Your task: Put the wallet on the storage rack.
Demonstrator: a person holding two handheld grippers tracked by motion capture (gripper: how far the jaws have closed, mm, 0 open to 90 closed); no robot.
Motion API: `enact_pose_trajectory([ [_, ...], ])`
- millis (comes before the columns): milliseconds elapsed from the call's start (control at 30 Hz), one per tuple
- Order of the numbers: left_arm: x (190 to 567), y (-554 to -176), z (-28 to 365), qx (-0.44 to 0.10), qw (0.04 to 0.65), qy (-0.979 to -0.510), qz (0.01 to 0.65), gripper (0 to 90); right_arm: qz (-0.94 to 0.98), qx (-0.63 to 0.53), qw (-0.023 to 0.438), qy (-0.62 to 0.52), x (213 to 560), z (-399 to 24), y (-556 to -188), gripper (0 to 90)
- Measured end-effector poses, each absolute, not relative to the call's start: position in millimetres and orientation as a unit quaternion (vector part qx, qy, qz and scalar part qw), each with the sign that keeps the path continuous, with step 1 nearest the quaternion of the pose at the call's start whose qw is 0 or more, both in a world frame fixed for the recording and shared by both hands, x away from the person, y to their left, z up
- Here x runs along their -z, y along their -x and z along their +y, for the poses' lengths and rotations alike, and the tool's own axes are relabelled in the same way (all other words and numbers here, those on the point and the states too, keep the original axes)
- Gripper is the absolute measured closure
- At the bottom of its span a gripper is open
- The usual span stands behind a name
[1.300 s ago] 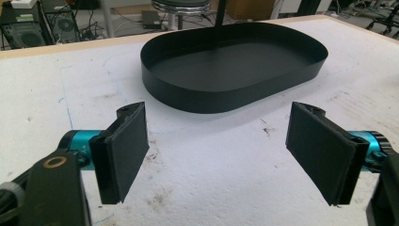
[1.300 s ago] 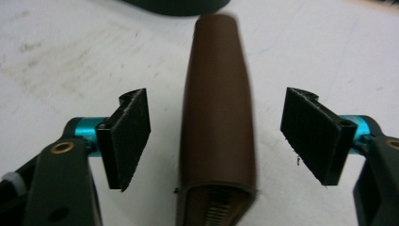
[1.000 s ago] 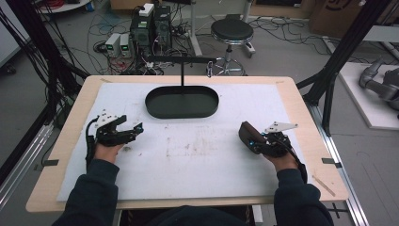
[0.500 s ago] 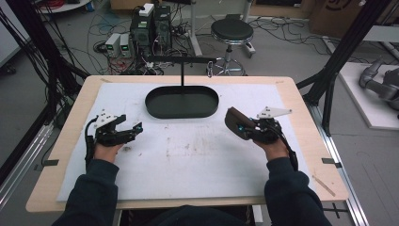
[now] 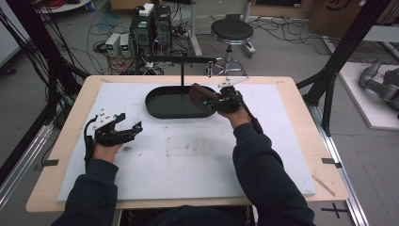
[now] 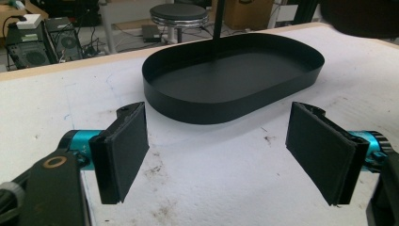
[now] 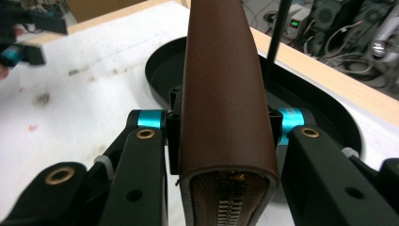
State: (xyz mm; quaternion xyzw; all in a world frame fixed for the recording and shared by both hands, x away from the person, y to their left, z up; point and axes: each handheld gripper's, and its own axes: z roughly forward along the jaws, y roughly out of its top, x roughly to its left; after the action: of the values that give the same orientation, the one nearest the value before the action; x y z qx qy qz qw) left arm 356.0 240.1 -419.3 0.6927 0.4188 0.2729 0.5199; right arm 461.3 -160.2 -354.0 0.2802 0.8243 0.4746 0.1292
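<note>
Clamped between the black jaws of the right gripper (image 5: pixel 212 101) is a smooth brown leather-look case with a zip along its edge (image 7: pixel 226 94); in the right gripper view the jaws press on both its flat sides and the zip end faces the camera. From above, this gripper and the case hang over the right end of a shallow black oval metal tray (image 5: pixel 160 106), which stands at the far middle of the table. Whether the case touches the tray's rim or floats just above it is hard to judge from these angles. A thin black upright post (image 5: pixel 182 75) rises from the tray's far side and carries a horizontal bar (image 5: pixel 181 59) at its top.

Over on the near left of the white foam mat (image 5: pixel 188 155) that covers the pale wooden table (image 5: pixel 301 117), the left gripper (image 6: pixel 216 150) rests low with its jaws spread wide and nothing between them. Its own view shows the two flat black pads (image 6: pixel 124 148) well apart, the stained mat between them, and the tray (image 6: pixel 197 106) just ahead. Both of the person's forearms wear dark sleeves (image 5: pixel 263 174).

Beyond the table, a round black stool (image 5: pixel 231 30) stands on the grey floor among loose cables and computer boxes (image 5: pixel 150 26).
</note>
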Motion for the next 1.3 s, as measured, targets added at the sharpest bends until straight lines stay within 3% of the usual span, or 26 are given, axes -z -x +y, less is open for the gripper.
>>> enact_pose_trajectory([
  [467,419.0,-356.6,241.1,-0.272,0.522,-0.692,0.418,21.4,0.825,-0.449,0.067,-0.337,399.1,-95.0,-527.0,64.9],
  [833,418.8,-356.1,242.5,-0.269,0.523,-0.692,0.419,21.4,0.821,-0.439,0.041,-0.362,422.3,-76.9,-536.7,63.7],
  [900,418.9,-356.3,242.6,-0.269,0.523,-0.691,0.42,21.4,0.818,-0.433,0.056,-0.375,421.0,-79.4,-537.0,61.6],
  [1133,419.5,-356.9,242.4,-0.268,0.522,-0.691,0.421,21.4,0.823,-0.402,0.123,-0.382,411.9,-89.5,-536.6,41.7],
  [1300,419.5,-357.0,243.0,-0.268,0.522,-0.691,0.422,21.4,0.832,-0.357,0.179,-0.385,402.9,-99.6,-533.9,37.0],
])
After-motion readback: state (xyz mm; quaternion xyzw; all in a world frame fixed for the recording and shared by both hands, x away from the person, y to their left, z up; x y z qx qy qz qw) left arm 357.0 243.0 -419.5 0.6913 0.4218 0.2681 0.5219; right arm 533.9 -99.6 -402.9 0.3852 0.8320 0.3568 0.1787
